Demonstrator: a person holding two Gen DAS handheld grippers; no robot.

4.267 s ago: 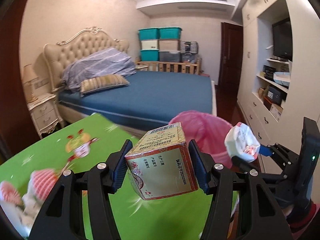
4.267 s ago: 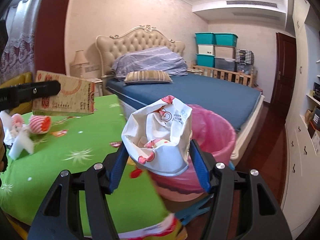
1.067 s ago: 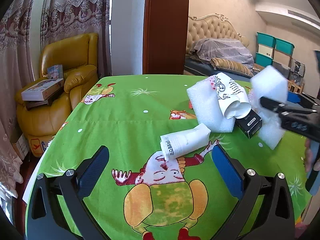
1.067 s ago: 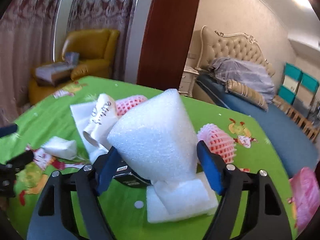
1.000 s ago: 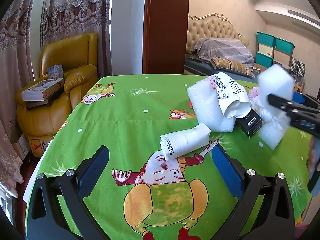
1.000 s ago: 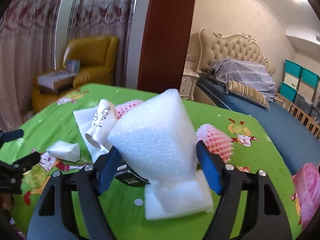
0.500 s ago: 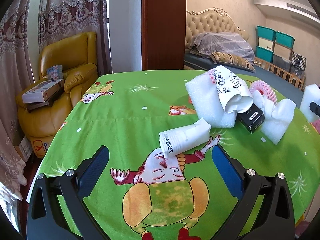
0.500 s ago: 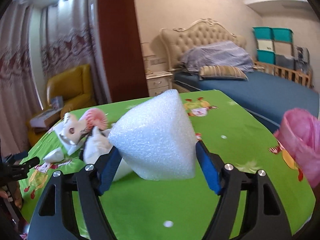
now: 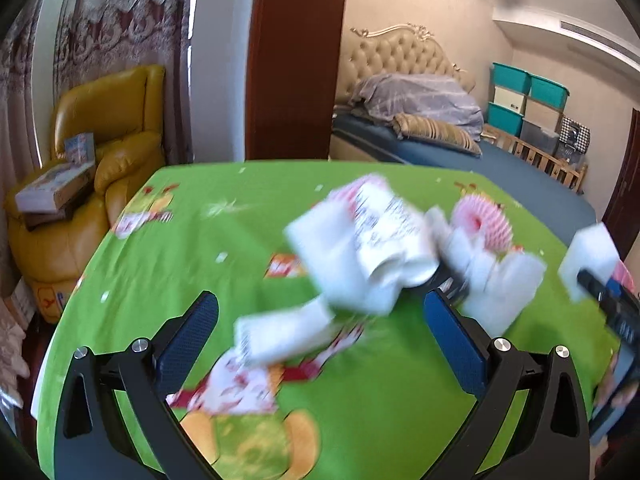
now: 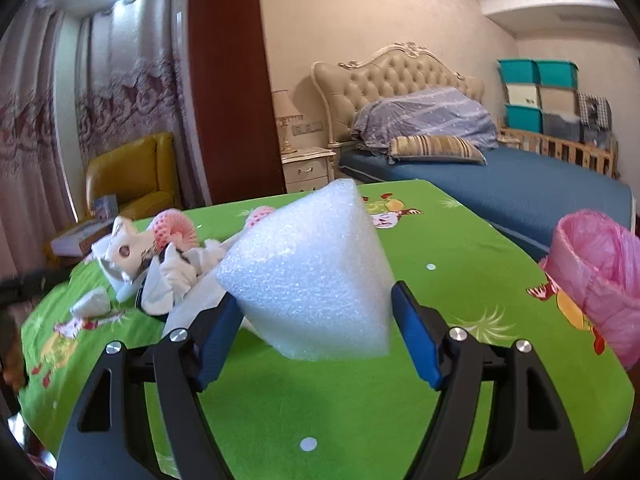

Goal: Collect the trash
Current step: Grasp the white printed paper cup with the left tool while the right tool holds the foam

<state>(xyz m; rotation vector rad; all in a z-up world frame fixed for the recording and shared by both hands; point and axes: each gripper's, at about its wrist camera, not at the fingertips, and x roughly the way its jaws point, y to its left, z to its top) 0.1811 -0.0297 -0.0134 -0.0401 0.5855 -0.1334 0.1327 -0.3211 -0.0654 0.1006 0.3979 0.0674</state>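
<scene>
While the green tablecloth covers the whole table, the trash lies gathered toward its far left part in the right wrist view. At the table's right edge stands the bin with a pink liner, its mouth open.

The right gripper holds a white foam block above the cloth; both blue pads press on the block's sides, and the block fills the gap between them. In the left wrist view the same block shows at the right edge.

The left gripper hangs above the cloth with its fingers spread wide and nothing between them. Beyond it, blurred, lie a flat foam piece, a crumpled printed wrapper, a pink foam net and, nearest the fingers, a small white packet.
</scene>
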